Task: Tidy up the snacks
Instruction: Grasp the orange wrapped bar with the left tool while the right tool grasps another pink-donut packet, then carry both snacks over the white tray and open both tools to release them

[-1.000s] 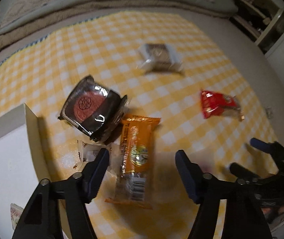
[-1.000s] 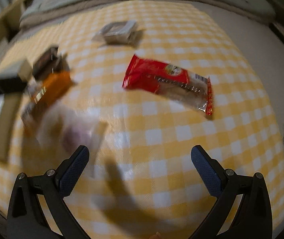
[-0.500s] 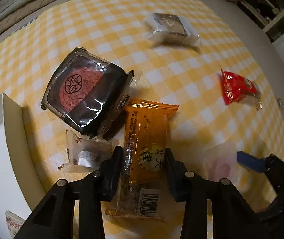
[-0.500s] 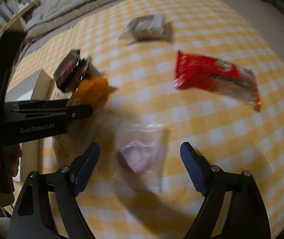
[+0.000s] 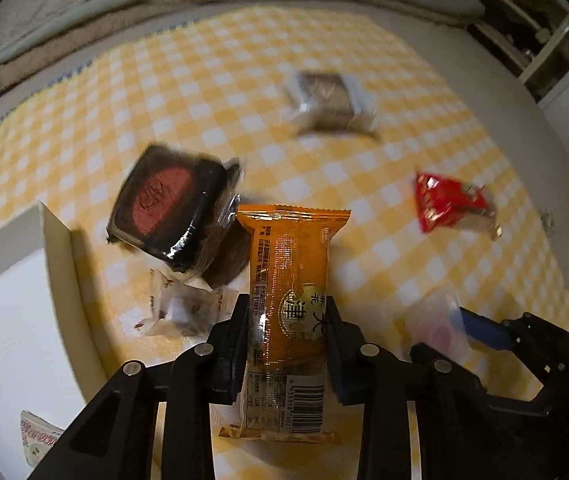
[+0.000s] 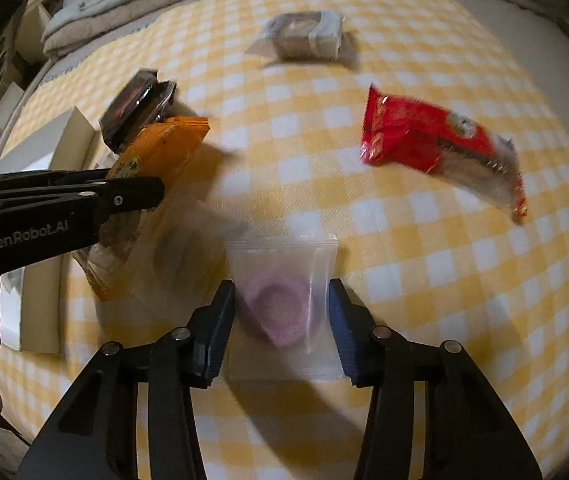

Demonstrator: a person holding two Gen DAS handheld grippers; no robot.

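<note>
My left gripper (image 5: 287, 312) is shut on an orange snack packet (image 5: 290, 280) and holds it a little above the yellow checked cloth (image 5: 204, 80); the packet also shows in the right wrist view (image 6: 156, 160). My right gripper (image 6: 282, 300) is shut on a clear pouch with a pink sweet (image 6: 284, 300), which also shows in the left wrist view (image 5: 436, 320). A white box (image 5: 8, 340) stands at the left.
A black tray with a red cake (image 5: 172, 208), a small clear wrapped sweet (image 5: 184, 308), a grey-white wrapped snack (image 5: 328, 100) and a red packet (image 5: 448, 204) lie on the cloth. A printed packet (image 5: 38, 442) lies in the box.
Both grippers have closed: the left on the orange packet, the right on the clear pouch. The orange packet has risen off the cloth.
</note>
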